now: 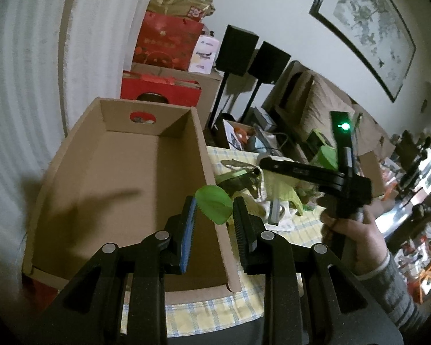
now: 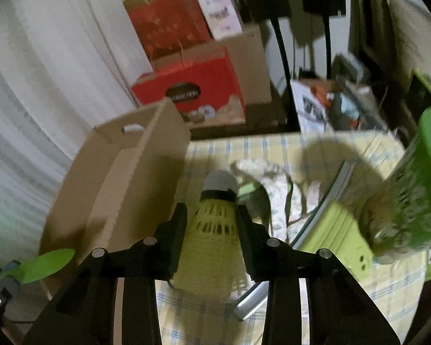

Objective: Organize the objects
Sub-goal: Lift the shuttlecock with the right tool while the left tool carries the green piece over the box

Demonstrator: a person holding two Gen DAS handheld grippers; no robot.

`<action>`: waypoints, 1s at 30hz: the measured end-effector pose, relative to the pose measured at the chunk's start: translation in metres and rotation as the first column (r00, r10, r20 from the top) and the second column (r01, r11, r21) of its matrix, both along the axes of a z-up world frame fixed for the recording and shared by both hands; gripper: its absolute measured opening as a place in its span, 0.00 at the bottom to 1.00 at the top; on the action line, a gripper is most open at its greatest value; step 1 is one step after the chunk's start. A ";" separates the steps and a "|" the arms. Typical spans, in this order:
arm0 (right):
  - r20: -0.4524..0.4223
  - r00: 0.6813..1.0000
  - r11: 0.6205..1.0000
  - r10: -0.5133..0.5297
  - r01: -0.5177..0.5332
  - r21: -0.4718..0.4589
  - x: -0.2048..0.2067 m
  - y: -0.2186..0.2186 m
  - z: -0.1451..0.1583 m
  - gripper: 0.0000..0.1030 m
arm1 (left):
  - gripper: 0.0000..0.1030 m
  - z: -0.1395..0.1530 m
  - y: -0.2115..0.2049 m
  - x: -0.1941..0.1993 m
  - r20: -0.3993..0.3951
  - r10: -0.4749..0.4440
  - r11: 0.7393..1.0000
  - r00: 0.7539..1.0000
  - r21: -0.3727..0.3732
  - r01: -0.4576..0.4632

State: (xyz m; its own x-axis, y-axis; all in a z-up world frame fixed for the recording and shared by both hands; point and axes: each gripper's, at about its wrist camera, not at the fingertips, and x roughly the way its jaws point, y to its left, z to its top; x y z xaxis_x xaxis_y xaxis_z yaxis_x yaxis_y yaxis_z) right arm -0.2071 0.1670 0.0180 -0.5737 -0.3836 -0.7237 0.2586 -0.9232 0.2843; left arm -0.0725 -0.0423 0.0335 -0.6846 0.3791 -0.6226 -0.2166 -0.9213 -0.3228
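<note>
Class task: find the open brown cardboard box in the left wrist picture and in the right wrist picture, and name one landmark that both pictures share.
Left wrist view: the open brown cardboard box fills the centre-left, its inside showing.
Right wrist view: it stands left of centre, seen from its outer side.
Shared landmark: the red carton with a dark oval label behind it.

box (image 1: pixel 123 172) – matt brown cardboard | tablecloth (image 2: pixel 273 149) – checked woven cloth | shuttlecock (image 2: pixel 212 230) – yellow perforated plastic skirt

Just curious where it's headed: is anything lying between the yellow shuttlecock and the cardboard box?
Nothing: in the right wrist view only bare checked tablecloth separates the shuttlecock from the cardboard box.
</note>
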 end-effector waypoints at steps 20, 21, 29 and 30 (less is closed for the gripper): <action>0.041 0.998 0.992 -0.038 0.033 0.119 -0.001 0.003 -0.014 0.56 | 0.23 -0.004 -0.002 -0.008 0.031 0.017 1.000 0.999 -0.023 -0.017; 0.049 0.998 0.993 -0.046 0.041 0.112 -0.002 0.005 -0.018 0.60 | 0.23 -0.006 -0.002 -0.008 0.032 0.016 1.000 0.999 -0.021 -0.015; 0.188 0.980 0.998 -0.062 0.060 0.017 -0.020 0.011 -0.058 0.61 | 0.23 -0.012 -0.002 -0.011 0.046 0.015 1.000 0.999 -0.022 -0.014; 0.200 0.978 0.998 -0.065 0.066 0.004 -0.022 0.011 -0.062 0.58 | 0.23 -0.013 -0.002 -0.012 0.048 0.016 1.000 0.999 -0.023 -0.015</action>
